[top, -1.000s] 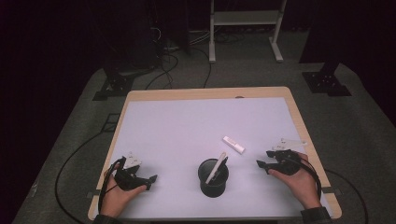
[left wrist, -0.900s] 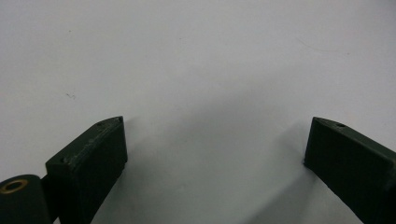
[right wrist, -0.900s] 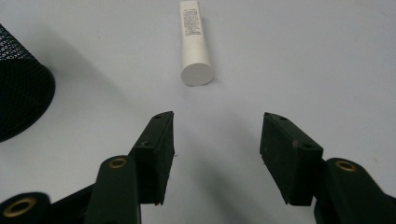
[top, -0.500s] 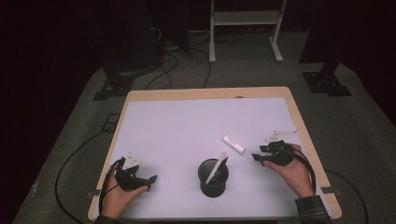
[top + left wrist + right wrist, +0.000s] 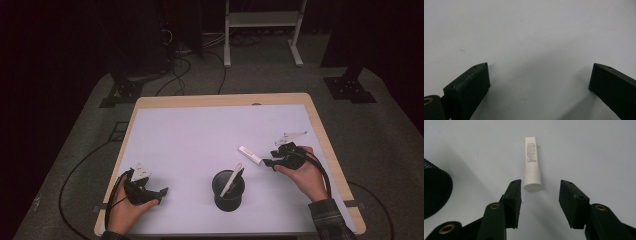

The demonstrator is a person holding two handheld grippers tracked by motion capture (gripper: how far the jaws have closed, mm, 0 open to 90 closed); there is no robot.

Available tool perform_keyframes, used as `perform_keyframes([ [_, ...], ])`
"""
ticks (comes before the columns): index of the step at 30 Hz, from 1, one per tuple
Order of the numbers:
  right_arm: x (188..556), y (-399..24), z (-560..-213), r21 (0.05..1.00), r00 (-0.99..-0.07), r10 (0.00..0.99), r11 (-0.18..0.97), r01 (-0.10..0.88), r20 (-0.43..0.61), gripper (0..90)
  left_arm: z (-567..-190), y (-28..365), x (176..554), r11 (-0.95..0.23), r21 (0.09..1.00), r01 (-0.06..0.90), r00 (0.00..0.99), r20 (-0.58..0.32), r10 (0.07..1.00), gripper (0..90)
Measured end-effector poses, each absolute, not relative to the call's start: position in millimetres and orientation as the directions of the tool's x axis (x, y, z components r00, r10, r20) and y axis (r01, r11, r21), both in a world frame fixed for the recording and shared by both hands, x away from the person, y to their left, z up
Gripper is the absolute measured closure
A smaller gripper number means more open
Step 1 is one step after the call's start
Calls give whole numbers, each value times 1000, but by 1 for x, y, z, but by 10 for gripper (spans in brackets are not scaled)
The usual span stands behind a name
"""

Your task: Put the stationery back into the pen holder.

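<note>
A white tube (image 5: 250, 155) lies on the white mat right of centre, and in the right gripper view the tube (image 5: 532, 165) points its cap end at me. My right gripper (image 5: 267, 162) sits just right of it. Seen along its own jaws, the right gripper (image 5: 540, 183) is open; the jaws have just been closing and the cap end lies at the mouth of the gap, untouched by the pads. A black mesh cup (image 5: 229, 192) holds a second white tube (image 5: 232, 181) leaning in it. My left gripper (image 5: 160, 195) rests open at the front left, and its own view shows the left gripper (image 5: 539, 67) wide open over bare mat.
The mesh cup (image 5: 434, 190) stands close to the left of the right gripper. The wooden table edge (image 5: 320, 130) frames the mat. Behind the table are cables, stands and a white rack (image 5: 260, 20) on the floor.
My right gripper has moved left and a little away from the person, up to the lying tube, with its jaws narrower. The left gripper has stayed where it was.
</note>
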State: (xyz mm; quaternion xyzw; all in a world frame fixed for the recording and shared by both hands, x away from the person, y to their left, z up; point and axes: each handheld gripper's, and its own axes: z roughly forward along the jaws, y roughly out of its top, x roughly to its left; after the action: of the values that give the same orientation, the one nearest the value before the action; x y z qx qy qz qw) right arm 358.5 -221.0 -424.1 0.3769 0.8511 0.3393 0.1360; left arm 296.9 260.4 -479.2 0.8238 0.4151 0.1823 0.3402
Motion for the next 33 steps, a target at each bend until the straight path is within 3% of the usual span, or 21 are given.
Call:
perform_keyframes([
  [33, 412, -171, -418, 583, -730, 683, 584, 565, 23, 582, -479, 260, 297, -428, 712, 557, 590, 23, 807, 22],
])
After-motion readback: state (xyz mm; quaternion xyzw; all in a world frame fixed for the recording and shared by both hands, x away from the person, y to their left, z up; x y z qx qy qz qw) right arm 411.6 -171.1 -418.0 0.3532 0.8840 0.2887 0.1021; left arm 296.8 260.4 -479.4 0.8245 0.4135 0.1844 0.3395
